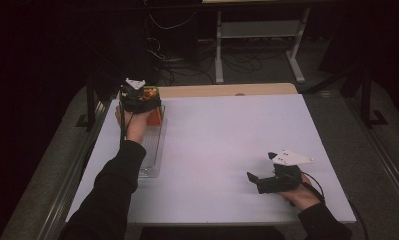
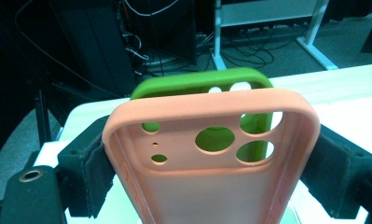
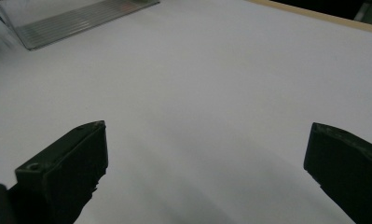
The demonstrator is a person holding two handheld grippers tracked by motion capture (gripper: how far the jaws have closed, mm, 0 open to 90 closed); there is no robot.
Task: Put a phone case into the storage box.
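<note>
Dark floor strewn with cables and the legs of a white desk frame [image 1: 257,45] lie beyond the white table [image 1: 227,150], whose far edge shows a strip of bare wood. Near the table's left edge lies a clear plastic tray [image 1: 152,155], long and ribbed, running away from the person; it serves as the landmark for the rest.

Over the far end of that tray the left gripper [image 1: 139,100] is held by a hand in a black sleeve. In the left gripper view its two black padded jaws press on the long sides of a pale pink phone case [image 2: 211,154], which stands upright between them with its camera cut-outs at the top and its open side toward the camera. The jaws are closed on the case, the left foam pad [image 2: 93,179] squeezed against its edge. Just behind the pink case, farther from the camera, stands a green phone case [image 2: 202,81], upright too; whether the two cases touch cannot be told. From the high view, orange and green show at the tray's far end under the gripper.

Well to the right of the tray, near the table's front right corner, the right gripper [image 1: 259,180] rests low over bare table. In the right gripper view its jaws stand wide apart with nothing between them, and the tray's corner [image 3: 72,21] lies farther off.
</note>
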